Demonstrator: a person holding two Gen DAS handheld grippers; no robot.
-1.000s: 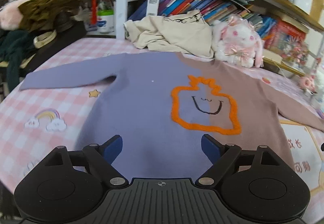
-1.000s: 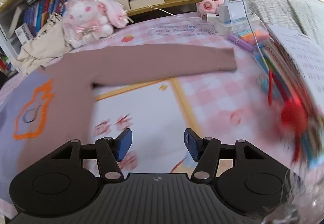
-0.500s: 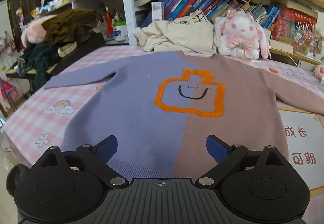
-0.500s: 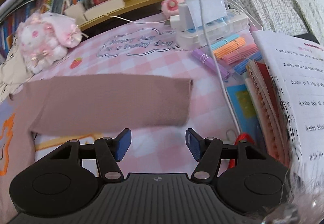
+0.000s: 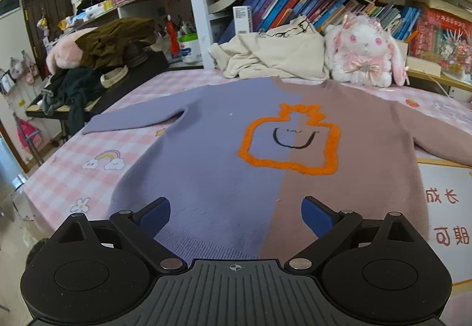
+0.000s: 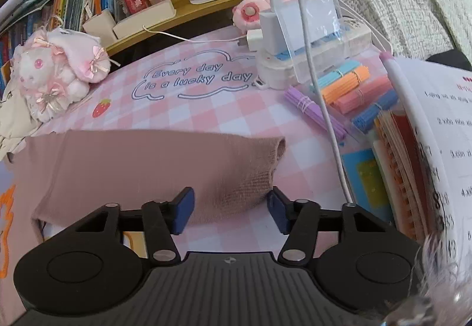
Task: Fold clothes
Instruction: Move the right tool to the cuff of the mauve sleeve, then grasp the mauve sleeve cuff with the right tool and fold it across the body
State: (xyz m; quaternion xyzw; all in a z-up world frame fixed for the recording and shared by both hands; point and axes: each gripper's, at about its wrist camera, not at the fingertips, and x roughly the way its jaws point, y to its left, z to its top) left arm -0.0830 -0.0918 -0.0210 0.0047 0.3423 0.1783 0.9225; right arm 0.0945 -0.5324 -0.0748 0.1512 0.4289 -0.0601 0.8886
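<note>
A two-tone sweater (image 5: 224, 155) lies flat, front up, across a pink-checked desk (image 5: 88, 178), its lilac sleeve (image 5: 138, 116) stretched toward the desk's left edge and its brown sleeve (image 6: 141, 166) running along the surface toward the right edge, the garment's long axis from cuff to cuff going left to right. At left, the left tongs (image 5: 236, 216) hang spread wide and empty above the hem at the near edge, the lilac and brown halves meeting between the blue pads, which touch no cloth as far as can be seen. At right, the right tongs (image 6: 231, 209) are closing with the brown cuff (image 6: 250, 178) between the pads; neither pad yet seems to press the knit. That cuff lies just ahead of these tongs, pointing right, with the sleeve running back leftward to the body, so the right hand is far the nearer to it. A likely first fold would carry the cuff left, across the chest. Just past the cuff a white cable (image 6: 330, 125) crosses the desk beside bundles of coloured sticks (image 6: 357, 90) and a stack of books (image 6: 407, 178); a plush rabbit (image 6: 56, 72) sits at the far edge.
</note>
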